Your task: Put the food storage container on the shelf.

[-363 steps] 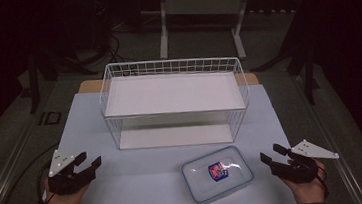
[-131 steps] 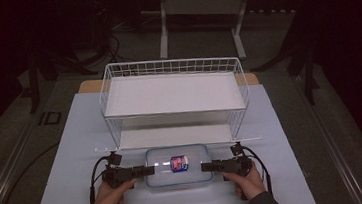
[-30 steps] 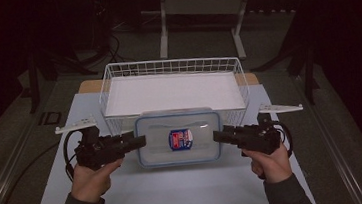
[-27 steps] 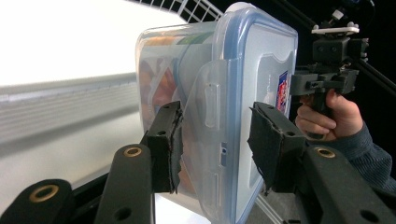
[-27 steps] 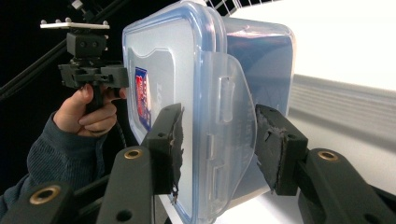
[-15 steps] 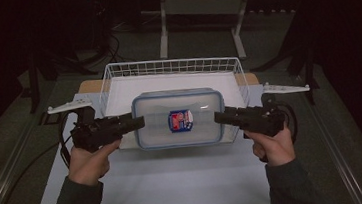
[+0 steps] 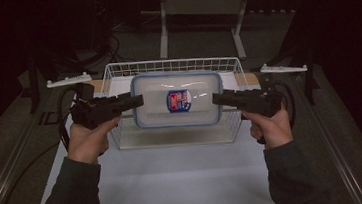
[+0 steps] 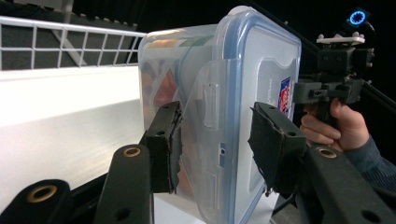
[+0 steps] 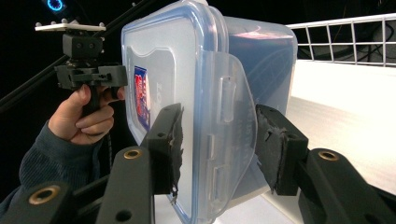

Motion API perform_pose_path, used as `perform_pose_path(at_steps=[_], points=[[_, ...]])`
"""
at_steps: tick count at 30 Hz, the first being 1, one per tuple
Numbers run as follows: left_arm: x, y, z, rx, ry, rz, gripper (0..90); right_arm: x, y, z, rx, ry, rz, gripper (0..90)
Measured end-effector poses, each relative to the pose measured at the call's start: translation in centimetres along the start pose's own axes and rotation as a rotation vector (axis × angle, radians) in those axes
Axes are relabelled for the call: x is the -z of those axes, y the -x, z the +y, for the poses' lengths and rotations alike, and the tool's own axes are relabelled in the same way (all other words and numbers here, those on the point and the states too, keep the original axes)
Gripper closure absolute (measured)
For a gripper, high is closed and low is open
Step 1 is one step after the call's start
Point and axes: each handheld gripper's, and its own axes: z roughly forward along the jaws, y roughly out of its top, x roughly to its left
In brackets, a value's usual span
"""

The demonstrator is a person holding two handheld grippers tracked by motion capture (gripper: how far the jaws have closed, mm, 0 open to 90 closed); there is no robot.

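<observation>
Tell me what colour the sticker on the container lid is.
Red and blue with some white, on the clear container's lid; the high view shows it best.

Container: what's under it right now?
The container is held up by the left claw and right claw over the wire basket. Below shows the basket's white floor; the part directly beneath is covered by the lid.

Clear lidded container (image 7: 177, 99), blue-rimmed, red label, held level above wire basket (image 7: 116, 73).
</observation>
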Motion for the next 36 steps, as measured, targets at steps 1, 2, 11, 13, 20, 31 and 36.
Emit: perform_pose_path(at_steps=[1,2,11,13,20,31,36], points=[[-0.1,-0.2,0.2,0.007,0.001,0.003,53.4,-0.1,0.2,0.2,-0.005,0.000,0.001,53.3],[-0.1,-0.2,0.2,0.007,0.001,0.003,53.3,-0.1,0.2,0.2,-0.005,0.000,0.001,53.3],[-1.5,-2.2,1.1,0.072,-0.011,0.010,53.3,-1.4,2.2,1.6,-0.064,-0.021,-0.014,53.0],[-1.8,-2.5,1.2,0.081,-0.015,0.017,53.3,-1.7,2.7,1.8,-0.078,-0.027,-0.017,52.8],[-2.4,-3.5,1.3,0.104,-0.027,0.038,53.2,-2.6,3.9,1.9,-0.122,-0.046,-0.028,51.8],[-3.1,-4.2,1.4,0.127,-0.036,0.067,52.5,-3.5,4.9,1.9,-0.163,-0.068,-0.042,51.2],[-3.3,-4.5,1.4,0.142,-0.032,0.069,52.4,-3.7,5.3,2.1,-0.179,-0.065,-0.040,51.2]])
